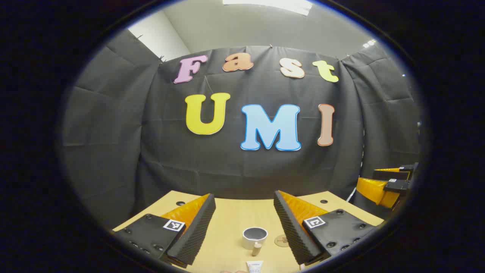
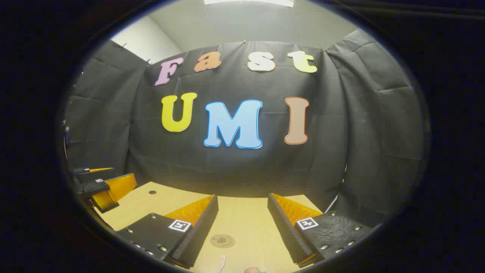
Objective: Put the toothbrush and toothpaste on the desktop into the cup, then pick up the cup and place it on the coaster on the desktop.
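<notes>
We see a white cup (image 1: 254, 237) standing upright and open on the wooden desktop (image 1: 231, 227), a round brown coaster (image 1: 281, 240) just right of it. The white toothpaste (image 1: 254, 266) tube lies nearer, and the toothbrush (image 2: 221, 263) lies near the coaster.

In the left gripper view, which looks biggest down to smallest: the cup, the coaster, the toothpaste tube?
1. Cup, clearly largest.
2. Coaster and toothpaste tube: unsure. The right finger of the left claw hides part of the coaster, and the picture's edge cuts the tube.
</notes>
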